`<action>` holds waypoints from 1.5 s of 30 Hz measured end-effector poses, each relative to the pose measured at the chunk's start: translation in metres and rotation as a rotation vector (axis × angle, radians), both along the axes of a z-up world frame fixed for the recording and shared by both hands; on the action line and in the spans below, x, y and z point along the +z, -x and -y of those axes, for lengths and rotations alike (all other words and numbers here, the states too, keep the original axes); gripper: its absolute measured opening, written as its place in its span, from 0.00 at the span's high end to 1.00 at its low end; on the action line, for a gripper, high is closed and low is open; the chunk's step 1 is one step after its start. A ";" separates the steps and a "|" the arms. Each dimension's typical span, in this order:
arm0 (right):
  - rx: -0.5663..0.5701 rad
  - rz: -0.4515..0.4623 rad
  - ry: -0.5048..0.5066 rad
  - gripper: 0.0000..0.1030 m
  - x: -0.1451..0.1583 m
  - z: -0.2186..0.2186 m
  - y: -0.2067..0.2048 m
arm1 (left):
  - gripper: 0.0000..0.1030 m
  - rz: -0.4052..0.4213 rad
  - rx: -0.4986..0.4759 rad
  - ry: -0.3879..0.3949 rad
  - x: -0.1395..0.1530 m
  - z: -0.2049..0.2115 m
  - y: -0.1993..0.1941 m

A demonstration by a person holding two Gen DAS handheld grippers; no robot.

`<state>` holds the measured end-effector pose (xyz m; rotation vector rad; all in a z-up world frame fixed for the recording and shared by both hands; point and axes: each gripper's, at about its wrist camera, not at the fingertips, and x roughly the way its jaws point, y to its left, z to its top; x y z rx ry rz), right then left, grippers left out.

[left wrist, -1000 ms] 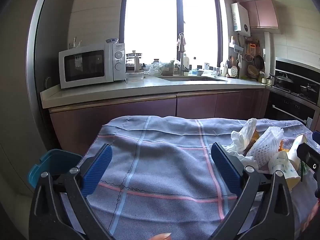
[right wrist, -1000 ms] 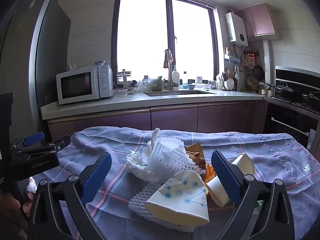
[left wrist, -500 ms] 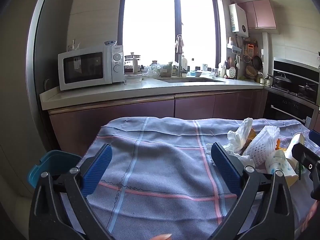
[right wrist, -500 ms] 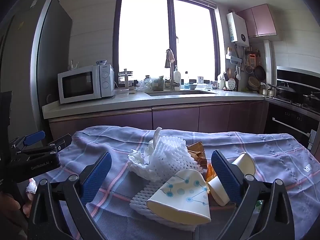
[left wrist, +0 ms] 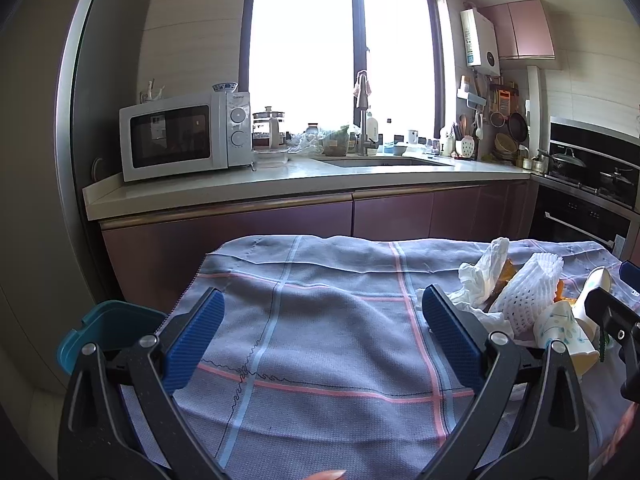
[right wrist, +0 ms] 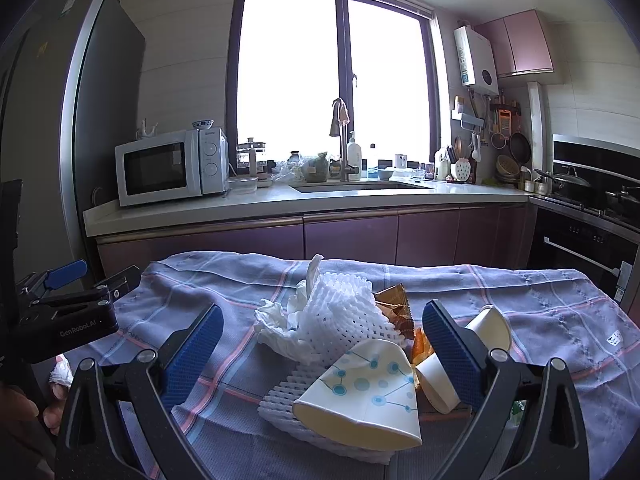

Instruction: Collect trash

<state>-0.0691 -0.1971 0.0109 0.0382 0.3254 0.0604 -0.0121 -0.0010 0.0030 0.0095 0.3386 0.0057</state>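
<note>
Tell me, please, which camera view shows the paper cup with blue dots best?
The right wrist view shows it best: the flattened paper cup with blue dots lies large and unblocked between the open fingers of the right gripper, on white foam netting. In the left wrist view the same cup is small, near the right edge.

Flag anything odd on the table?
Litter heap on the checked tablecloth: a squashed dotted paper cup tipped on its side atop foam fruit netting, beside crumpled tissue. Nothing spilled.
</note>
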 end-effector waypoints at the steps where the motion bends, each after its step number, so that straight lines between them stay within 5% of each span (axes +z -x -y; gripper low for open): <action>1: 0.000 0.001 0.001 0.06 0.000 0.000 0.000 | 0.05 0.001 -0.001 0.000 0.000 0.000 0.000; 45: 0.001 0.013 -0.008 0.06 0.005 0.004 -0.004 | 0.05 0.031 -0.011 -0.006 -0.001 0.006 -0.001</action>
